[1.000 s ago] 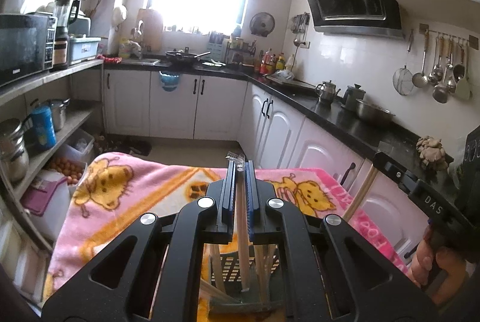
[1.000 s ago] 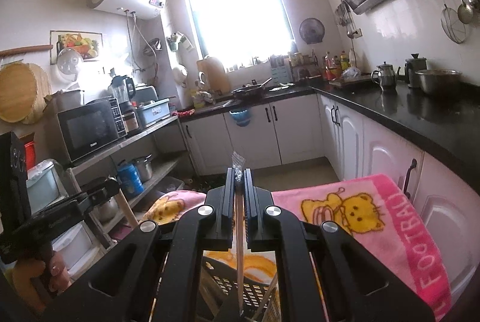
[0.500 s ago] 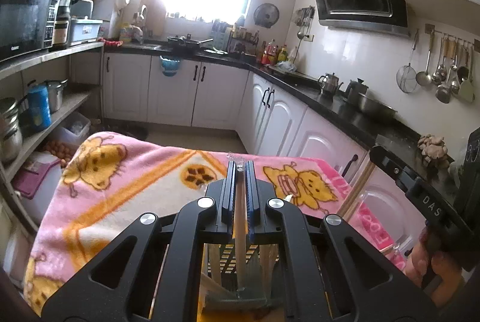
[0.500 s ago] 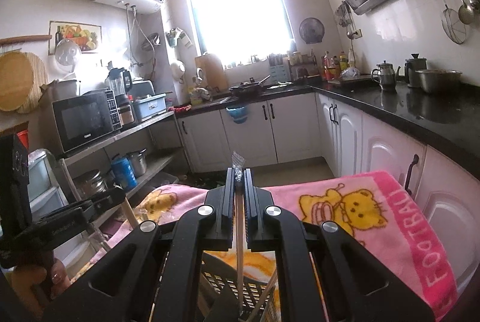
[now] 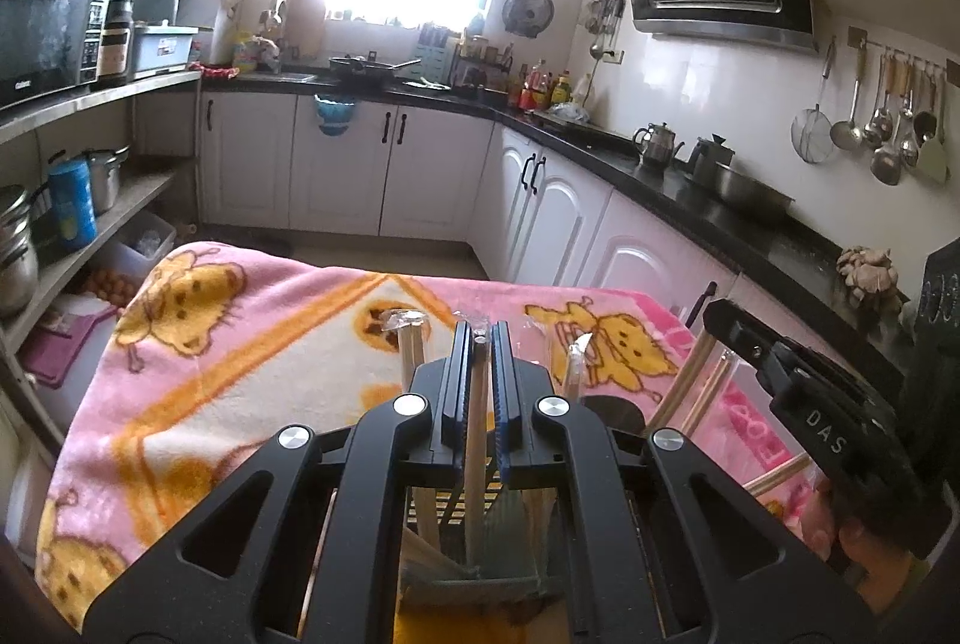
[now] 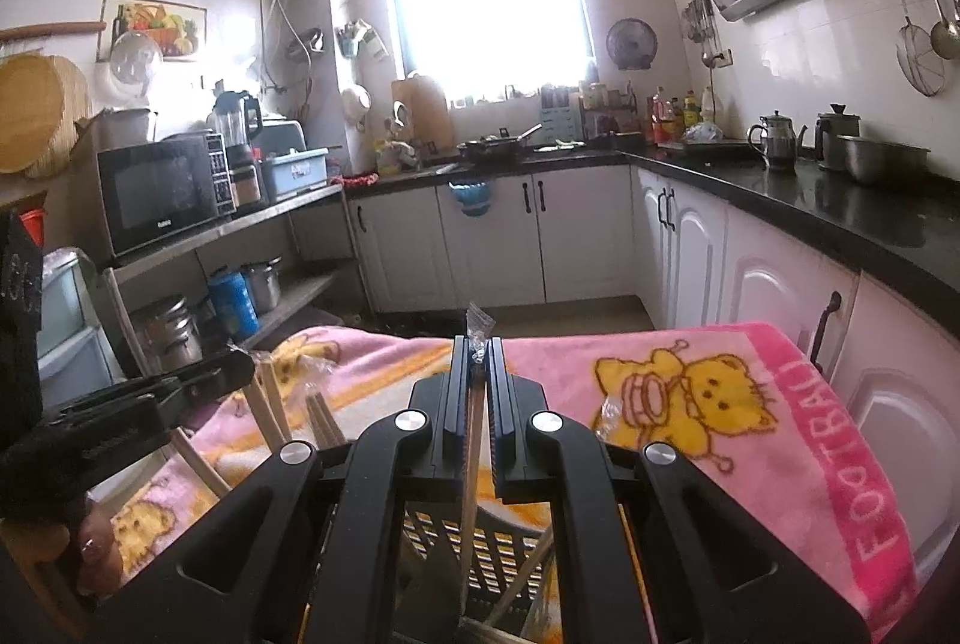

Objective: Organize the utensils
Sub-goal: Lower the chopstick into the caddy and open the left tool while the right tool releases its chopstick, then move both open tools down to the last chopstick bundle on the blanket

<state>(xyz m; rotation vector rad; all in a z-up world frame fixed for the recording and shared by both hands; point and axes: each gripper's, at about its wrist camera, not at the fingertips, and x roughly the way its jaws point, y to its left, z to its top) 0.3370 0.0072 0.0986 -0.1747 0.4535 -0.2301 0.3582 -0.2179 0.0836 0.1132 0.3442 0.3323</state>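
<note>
My left gripper [image 5: 478, 344] is shut on a plastic-wrapped pair of wooden chopsticks [image 5: 477, 440], held upright with the lower end inside a dark slotted utensil basket [image 5: 456, 509]. Other wrapped chopsticks [image 5: 411, 350] stand in that basket. My right gripper [image 6: 478, 350] is shut on another wrapped chopstick pair [image 6: 471, 458], also upright over the slotted basket [image 6: 480, 542]. The right gripper also shows in the left wrist view [image 5: 798, 392], close at the right. The left gripper shows in the right wrist view [image 6: 150, 392], at the left beside more chopsticks [image 6: 270, 404].
A pink blanket with yellow cats [image 5: 240, 344] covers the table under the basket; it also shows in the right wrist view [image 6: 780, 404]. White cabinets and a black counter [image 5: 690, 200] run along the right. Open shelves with pots [image 5: 72, 206] stand at the left.
Both grippers have come down a little with their chopsticks, and the views have tilted down so more blanket shows. Both stay shut.
</note>
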